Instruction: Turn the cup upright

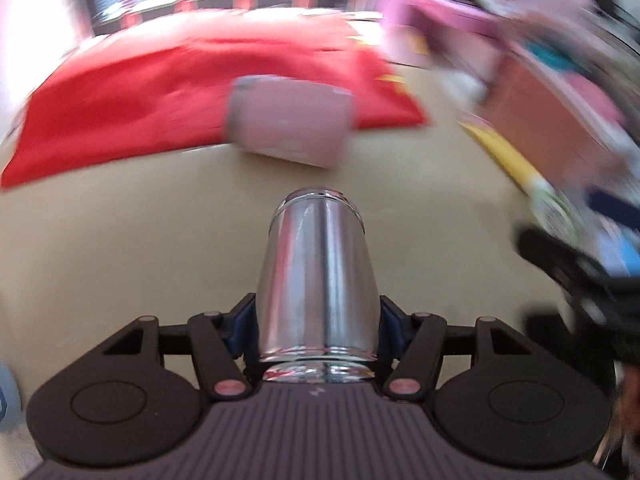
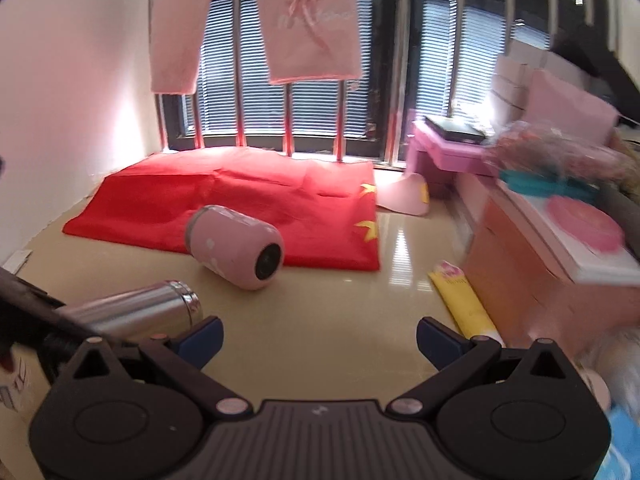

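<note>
My left gripper (image 1: 318, 330) is shut on a shiny steel cup (image 1: 318, 280), which points forward along the fingers above the beige floor. The steel cup also shows in the right wrist view (image 2: 136, 312), held at a tilt by the left gripper at the left edge. A pink cup (image 2: 236, 246) lies on its side on the floor at the edge of a red cloth (image 2: 240, 196), its open mouth facing right; it appears blurred in the left wrist view (image 1: 288, 120). My right gripper (image 2: 320, 340) is open and empty, short of the pink cup.
A yellow tube (image 2: 466, 304) lies on the floor beside a pink-brown cabinet (image 2: 532, 264) at the right. A pink stool (image 2: 448, 156) and a pink slipper (image 2: 404, 196) sit near the barred window. Pink clothes (image 2: 308, 20) hang above.
</note>
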